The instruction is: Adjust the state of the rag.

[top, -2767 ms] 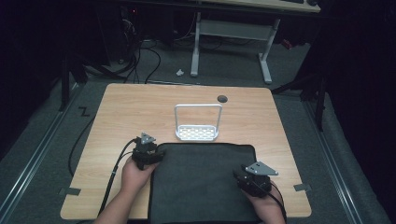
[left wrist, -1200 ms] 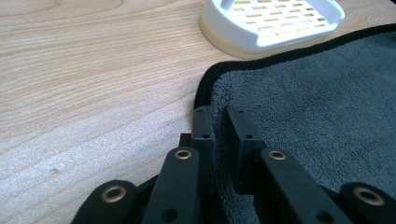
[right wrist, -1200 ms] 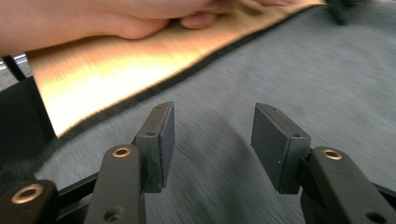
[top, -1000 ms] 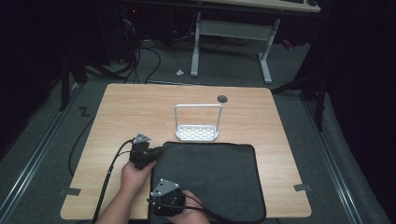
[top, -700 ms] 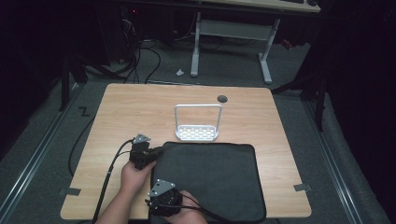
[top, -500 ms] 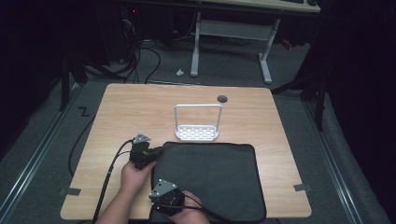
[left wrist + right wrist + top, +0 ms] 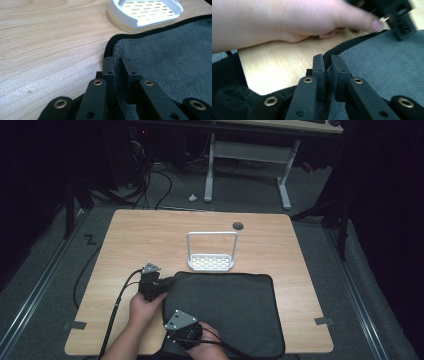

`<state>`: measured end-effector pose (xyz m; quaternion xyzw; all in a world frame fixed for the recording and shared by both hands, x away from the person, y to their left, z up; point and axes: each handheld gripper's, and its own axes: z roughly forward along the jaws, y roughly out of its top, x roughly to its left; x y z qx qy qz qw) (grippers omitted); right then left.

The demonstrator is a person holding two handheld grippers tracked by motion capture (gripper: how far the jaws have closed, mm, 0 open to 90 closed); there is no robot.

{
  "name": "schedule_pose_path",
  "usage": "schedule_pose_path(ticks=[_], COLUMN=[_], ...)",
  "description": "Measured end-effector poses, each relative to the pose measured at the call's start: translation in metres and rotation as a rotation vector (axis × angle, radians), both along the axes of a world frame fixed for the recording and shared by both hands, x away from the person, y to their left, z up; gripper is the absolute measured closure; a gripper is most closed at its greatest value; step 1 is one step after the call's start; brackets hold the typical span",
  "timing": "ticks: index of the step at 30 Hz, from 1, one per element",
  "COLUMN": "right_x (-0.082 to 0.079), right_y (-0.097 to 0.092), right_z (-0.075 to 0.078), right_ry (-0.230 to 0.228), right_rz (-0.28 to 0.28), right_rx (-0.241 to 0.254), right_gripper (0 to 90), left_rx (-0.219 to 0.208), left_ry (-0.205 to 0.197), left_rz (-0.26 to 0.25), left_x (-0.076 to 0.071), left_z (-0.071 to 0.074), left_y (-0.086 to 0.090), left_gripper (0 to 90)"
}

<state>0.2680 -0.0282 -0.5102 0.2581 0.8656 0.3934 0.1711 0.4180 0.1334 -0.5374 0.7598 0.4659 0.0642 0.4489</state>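
Observation:
A dark grey towel (image 7: 227,312) with a black hem lies flat on the near half of the wooden table (image 7: 150,235). My left gripper (image 7: 161,285) is shut on its far left edge; in the left gripper view the fingers (image 7: 108,75) pinch the hem of the towel (image 7: 165,60). My right gripper (image 7: 175,340) sits at the towel's near left corner. Its jaws have just been closing, and in the right gripper view the hem of the towel (image 7: 382,65) is pinched between them (image 7: 326,65).
A white slotted soap dish (image 7: 212,262) with a tall wire handle stands just beyond the towel's far edge. A round cable hole (image 7: 238,226) sits near the table's back. The person's left hand (image 7: 287,20) lies just beyond my right gripper.
My right gripper crossed from the towel's near right corner to its near left corner, then edged a little to the right there. The left gripper has kept still.

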Motion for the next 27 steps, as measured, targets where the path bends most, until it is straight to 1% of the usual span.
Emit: schedule_pose_path(ticks=[3, 4, 6, 9, 10, 11, 13, 16, 18, 22, 27], right_x=[0.000, -0.001, -0.001, -0.001, -0.001, -0.001, -0.001, -0.001, -0.001, -0.001, -0.001], right_y=[-0.004, -0.005, -0.007, -0.010, -0.010, -0.010, -0.008, -0.002, 0.004, 0.023, 0.056], right_z=[0.005, 0.007, 0.009, 0.014, 0.016, 0.017, 0.020, 0.023, 0.023, 0.023, 0.024], right_ry=[-0.011, -0.014, -0.020, -0.034, -0.042, -0.043, -0.046, -0.053, -0.058, -0.050, -0.052], right_rz=[-0.009, -0.016, -0.019, -0.019, -0.018, -0.017, -0.015, -0.002, 0.008, 0.041, 0.097], right_rx=[0.020, 0.019, 0.036, 0.045, 0.053, 0.056, 0.062, 0.065, 0.060, 0.057, 0.069], right_gripper=[83.7, 83.7, 83.8, 83.7, 83.7, 83.7, 83.6, 83.5, 83.4, 83.3, 83.3], left_rx=[-0.008, -0.011, -0.020, -0.043, -0.059, -0.085, -0.115, -0.138, -0.147, -0.139, -0.138], left_ry=[-0.011, -0.010, -0.002, 0.003, 0.010, 0.022, 0.015, 0.006, 0.004, -0.004, -0.016], left_rz=[0.009, 0.008, 0.008, 0.023, 0.029, 0.035, 0.043, 0.053, 0.061, 0.082, 0.130], left_x=[0.000, 0.000, 0.000, 0.000, 0.000, 0.000, 0.000, -0.001, -0.002, -0.007, -0.016], left_z=[0.001, 0.001, 0.002, 0.003, 0.004, 0.004, 0.007, 0.011, 0.013, 0.016, 0.022], left_y=[0.001, 0.002, 0.003, 0.006, 0.007, 0.008, 0.009, 0.014, 0.021, 0.043, 0.083], left_gripper=[83.0, 83.2, 83.9, 84.4, 84.4, 84.4, 84.5, 84.5, 84.5, 84.5, 84.7])
